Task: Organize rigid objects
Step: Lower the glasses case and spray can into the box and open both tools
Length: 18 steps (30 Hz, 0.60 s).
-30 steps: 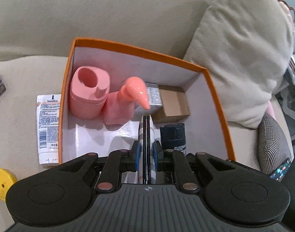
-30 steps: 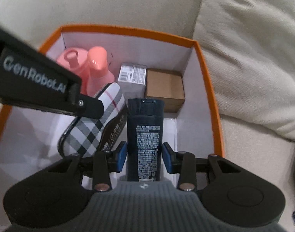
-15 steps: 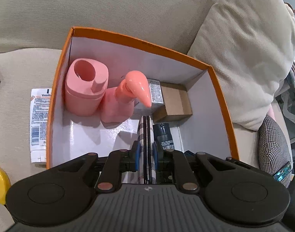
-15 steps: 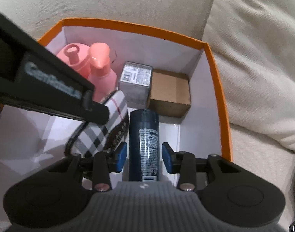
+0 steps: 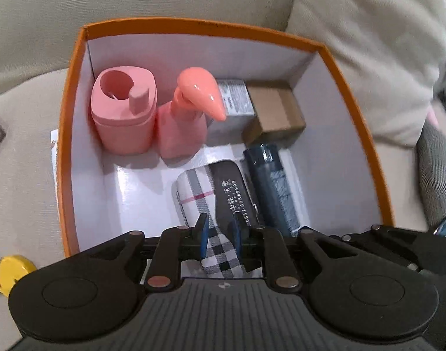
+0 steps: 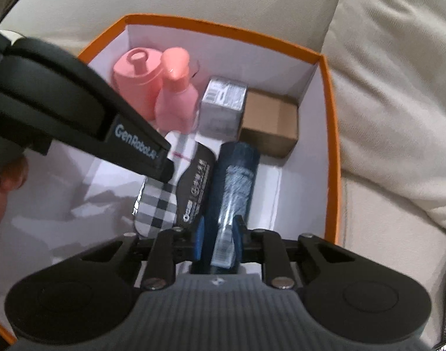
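Observation:
An orange box [image 5: 73, 134] with white inner walls sits on a beige sofa. A plaid glasses case [image 5: 205, 193] now lies flat on the box floor; my left gripper [image 5: 218, 228] is open, its blue pads on either side of the case's near end. A dark blue tube [image 6: 234, 175] lies beside the case [image 6: 161, 204], and my right gripper [image 6: 218, 234] is open around its near end. The tube shows in the left wrist view [image 5: 274, 187] too.
At the box's far side stand a pink container [image 5: 123, 114], a pink pump bottle [image 5: 184, 117], a grey carton [image 5: 237, 102] and a brown carton [image 5: 277, 114]. A cushion [image 5: 369, 44] lies right of the box. A yellow object [image 5: 12, 272] lies outside, left.
The left gripper opened and the glasses case fell from on edge to flat on the box floor. The tube has gone down onto the box floor; the right gripper's jaws stay open around it.

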Motion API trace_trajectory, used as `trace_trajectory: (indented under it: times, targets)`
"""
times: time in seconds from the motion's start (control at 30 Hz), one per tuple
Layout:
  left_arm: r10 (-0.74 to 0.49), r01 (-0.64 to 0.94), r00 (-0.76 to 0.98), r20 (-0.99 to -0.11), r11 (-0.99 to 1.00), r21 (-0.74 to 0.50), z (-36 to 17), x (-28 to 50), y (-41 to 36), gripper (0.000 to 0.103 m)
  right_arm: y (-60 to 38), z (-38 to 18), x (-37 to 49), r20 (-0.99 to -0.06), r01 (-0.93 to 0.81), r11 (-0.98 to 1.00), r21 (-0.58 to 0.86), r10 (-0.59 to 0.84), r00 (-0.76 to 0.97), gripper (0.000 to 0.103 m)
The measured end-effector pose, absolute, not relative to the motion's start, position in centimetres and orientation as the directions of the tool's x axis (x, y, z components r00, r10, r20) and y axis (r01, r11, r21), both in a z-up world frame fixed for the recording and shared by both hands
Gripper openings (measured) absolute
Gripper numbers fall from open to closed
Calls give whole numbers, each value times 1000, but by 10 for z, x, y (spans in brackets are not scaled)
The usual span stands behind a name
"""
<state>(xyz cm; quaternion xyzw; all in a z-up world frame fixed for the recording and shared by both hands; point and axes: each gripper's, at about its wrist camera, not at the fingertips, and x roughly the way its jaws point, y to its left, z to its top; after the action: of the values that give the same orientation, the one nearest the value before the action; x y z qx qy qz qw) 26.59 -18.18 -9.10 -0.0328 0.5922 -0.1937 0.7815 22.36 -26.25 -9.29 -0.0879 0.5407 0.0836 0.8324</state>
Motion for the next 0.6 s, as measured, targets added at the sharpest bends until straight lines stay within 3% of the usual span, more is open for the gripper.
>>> trace_trajectory:
  times: [0.13, 0.23, 0.4, 0.5, 0.6]
  targets:
    - [-327, 380, 167, -930, 892, -246, -93, 264, -190, 34, -264, -97, 224, -933, -293, 955, -37, 72, 353, 19]
    - [-284, 460, 140, -949, 867, -192, -96, 260, -198, 34, -260, -99, 224, -940, -341, 938, -62, 60, 336, 19]
    - [-261, 458, 102, -960, 869, -187, -108, 263, -204, 34, -252, -106, 230, -938, -378, 918, -123, 16, 345, 19]
    - [-271, 452, 107, -957, 870, -197, -114, 265, -205, 29, -251, -109, 231, -936, -384, 911, -152, -9, 351, 22]
    - [-306, 463, 120, -944, 859, -219, -116, 268, -204, 17, -250, -110, 230, -930, -359, 916, -179, -39, 366, 22]
